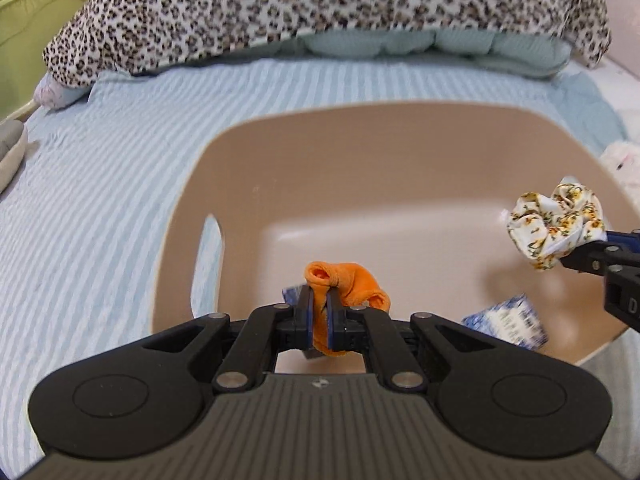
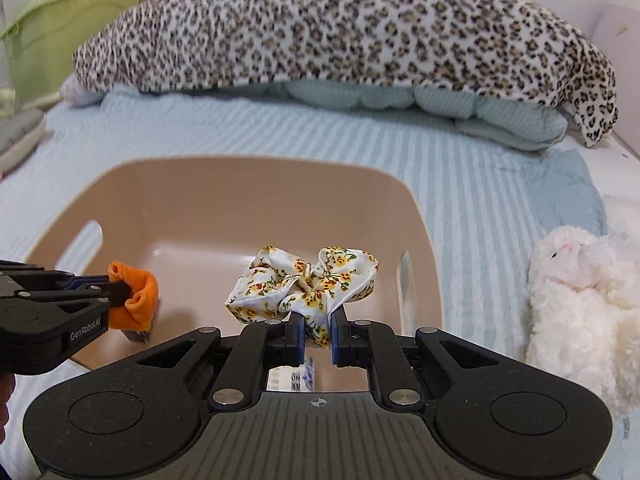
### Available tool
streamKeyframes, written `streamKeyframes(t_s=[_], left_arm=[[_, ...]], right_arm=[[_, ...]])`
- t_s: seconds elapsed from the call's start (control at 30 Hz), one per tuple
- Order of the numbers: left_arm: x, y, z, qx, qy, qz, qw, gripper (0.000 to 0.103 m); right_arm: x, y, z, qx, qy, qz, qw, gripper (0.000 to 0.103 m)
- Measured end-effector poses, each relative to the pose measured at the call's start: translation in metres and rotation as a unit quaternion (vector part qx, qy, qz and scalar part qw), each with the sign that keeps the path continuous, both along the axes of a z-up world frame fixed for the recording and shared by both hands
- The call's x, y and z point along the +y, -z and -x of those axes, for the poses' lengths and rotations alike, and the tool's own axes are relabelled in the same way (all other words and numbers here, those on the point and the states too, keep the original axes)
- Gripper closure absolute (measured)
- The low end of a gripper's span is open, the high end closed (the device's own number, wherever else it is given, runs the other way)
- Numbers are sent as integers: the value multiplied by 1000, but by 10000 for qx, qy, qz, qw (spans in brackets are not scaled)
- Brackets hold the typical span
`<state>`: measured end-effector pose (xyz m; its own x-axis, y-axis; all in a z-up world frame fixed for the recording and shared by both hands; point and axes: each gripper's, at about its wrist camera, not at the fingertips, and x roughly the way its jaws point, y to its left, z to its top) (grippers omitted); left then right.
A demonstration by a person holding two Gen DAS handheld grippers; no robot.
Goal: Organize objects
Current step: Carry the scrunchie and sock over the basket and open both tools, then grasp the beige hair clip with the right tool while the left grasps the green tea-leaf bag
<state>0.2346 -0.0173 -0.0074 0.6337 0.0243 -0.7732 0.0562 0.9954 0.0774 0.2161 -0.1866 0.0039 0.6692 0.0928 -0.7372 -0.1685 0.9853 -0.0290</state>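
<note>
A tan plastic basin (image 1: 360,140) (image 2: 240,184) sits on the striped bed. My left gripper (image 1: 319,300) is shut on an orange scrunchie (image 1: 352,280) and holds it over the basin's near left part; both show in the right wrist view, the left gripper (image 2: 120,290) and the orange scrunchie (image 2: 138,300). My right gripper (image 2: 318,320) is shut on a white floral scrunchie (image 2: 304,284) over the basin's near right part; the scrunchie also shows in the left wrist view (image 1: 556,226). A blue-and-white packet (image 1: 508,320) lies in the basin.
A leopard-print blanket (image 2: 340,28) lies over pale green bedding (image 2: 500,116) at the far end of the bed. A white plush toy (image 2: 580,292) lies right of the basin. A green plastic bin (image 2: 60,36) stands at the far left.
</note>
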Motion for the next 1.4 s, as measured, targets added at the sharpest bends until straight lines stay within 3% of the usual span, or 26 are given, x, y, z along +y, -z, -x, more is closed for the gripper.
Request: streamKeyframes(t_s=[0.1,0.13,0.2,0.23,0.27,0.3,0.37,0.5,0.6,0.9,1.4], left_arm=[[3,3,1,64,-23,-2,10000,94],[4,1,3,16,-56,-5,10000,94],[4,-6,9,-123,-64,-60,9999,88],[3,-11,11,-158,-49,-79,9998,86],[3,-15,12,-168,-33,-73,9998,74],[4,-20,15,-164,-37,-44,9998,52],[8,-31,22,-269,-68,70,9996,28],[14,-51,38,-475,-55,168,9987,16],[17,-57,49,-402,33,169,9990,13],[35,-55,95,-346,-30,304,9989,13],[57,3,122,456,-73,243,9986,13]], right_arm=[[1,7,1,138,-12,27,9999,84],[1,8,2,149,-24,27,9999,74],[2,7,5,112,-74,-3,9999,65],[2,4,8,89,-104,-25,9999,53],[3,1,11,29,-110,-22,9999,46],[3,-4,14,-56,-110,-2,9999,37],[2,-15,22,-243,-113,28,9996,31],[-5,-34,37,-451,-49,-89,9989,13],[-10,-42,50,-565,35,-163,9983,3],[-19,-36,88,-410,109,-202,9989,0],[-22,28,118,456,133,65,9988,0]])
